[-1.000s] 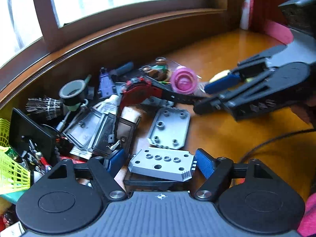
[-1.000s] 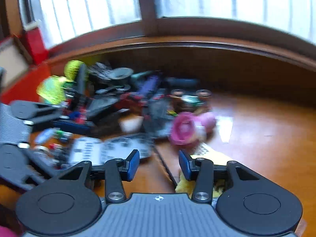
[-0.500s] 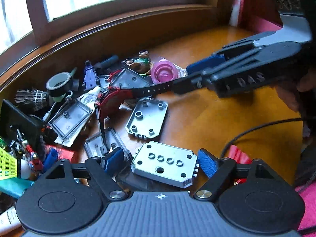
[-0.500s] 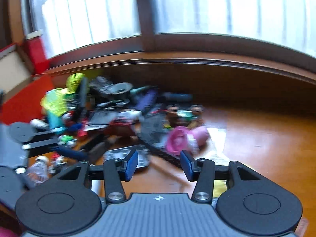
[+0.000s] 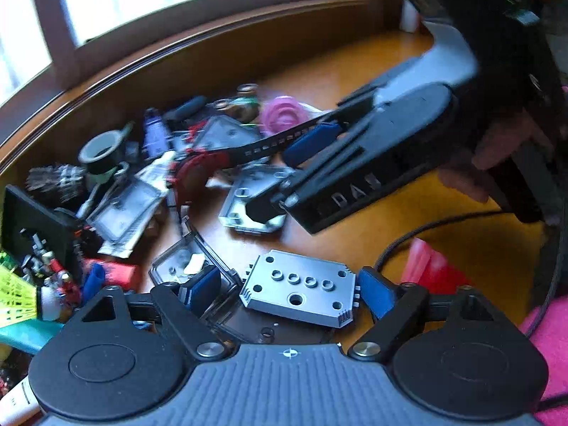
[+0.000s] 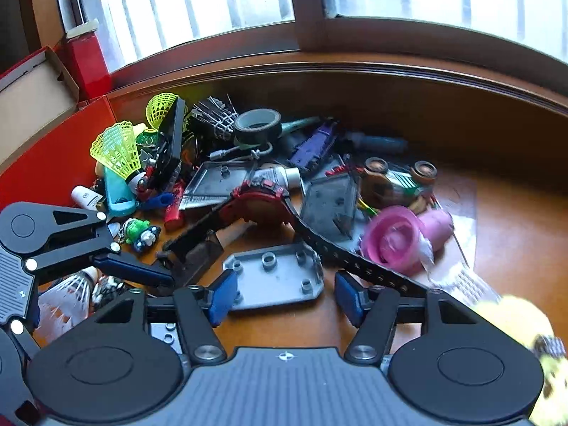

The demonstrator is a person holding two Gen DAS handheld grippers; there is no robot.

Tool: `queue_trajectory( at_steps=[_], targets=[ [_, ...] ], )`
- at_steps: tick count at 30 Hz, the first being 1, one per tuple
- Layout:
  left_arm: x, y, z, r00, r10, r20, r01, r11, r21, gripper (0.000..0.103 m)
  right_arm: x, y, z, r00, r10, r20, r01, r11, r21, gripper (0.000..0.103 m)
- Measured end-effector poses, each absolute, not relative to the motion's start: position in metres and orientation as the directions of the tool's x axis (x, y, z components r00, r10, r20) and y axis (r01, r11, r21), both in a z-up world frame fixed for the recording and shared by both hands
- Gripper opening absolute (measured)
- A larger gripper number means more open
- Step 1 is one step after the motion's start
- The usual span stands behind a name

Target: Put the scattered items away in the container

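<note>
Right gripper [image 6: 282, 296] jaws opening, nothing pinched; grey plate [image 6: 275, 275] lies between pads, lower centre, long axis across frame. Left gripper [image 5: 285, 293] jaws opening, straddles holed plate [image 5: 300, 293], untouched. Red box [image 6: 53, 163] upper left, nearer left gripper.

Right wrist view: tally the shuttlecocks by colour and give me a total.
neon yellow shuttlecocks: 2
white shuttlecock: 1
dark-feathered shuttlecock: 1
Total: 4
</note>
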State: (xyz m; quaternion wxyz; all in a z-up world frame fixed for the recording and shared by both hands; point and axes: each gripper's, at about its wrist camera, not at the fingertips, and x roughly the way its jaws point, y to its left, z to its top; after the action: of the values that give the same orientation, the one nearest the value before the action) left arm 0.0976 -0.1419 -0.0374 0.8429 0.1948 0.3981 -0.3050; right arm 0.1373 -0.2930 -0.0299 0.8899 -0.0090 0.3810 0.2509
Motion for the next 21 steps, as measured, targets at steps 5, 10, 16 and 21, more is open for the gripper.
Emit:
queue_trajectory(
  at_steps=[5, 10, 16, 21],
  targets=[
    [0.108, -0.131, -0.033, 0.533, -0.31, -0.787, 0.604, 0.791, 0.097, 0.086, 0.141, -0.287, -0.032, 0.604, 0.398, -0.691, -0.486, 0.871, 0.078, 0.055],
    [0.097, -0.137, -0.031, 0.481, -0.378, -0.791, 0.665, 0.745, 0.049, 0.09, 0.139, -0.311, -0.03, 0.621, 0.335, -0.709, -0.419, 0.906, 0.062, 0.055],
    [0.087, -0.16, -0.04, 0.432, -0.393, -0.811, 0.72, 0.692, 0.048, 0.09, 0.134, -0.325, -0.028, 0.639, 0.308, -0.704, -0.372, 0.926, 0.067, 0.055],
    [0.087, -0.169, -0.042, 0.441, -0.378, -0.814, 0.701, 0.711, 0.05, 0.091, 0.124, -0.326, -0.022, 0.655, 0.33, -0.679, -0.385, 0.92, 0.075, 0.058]
  ],
)
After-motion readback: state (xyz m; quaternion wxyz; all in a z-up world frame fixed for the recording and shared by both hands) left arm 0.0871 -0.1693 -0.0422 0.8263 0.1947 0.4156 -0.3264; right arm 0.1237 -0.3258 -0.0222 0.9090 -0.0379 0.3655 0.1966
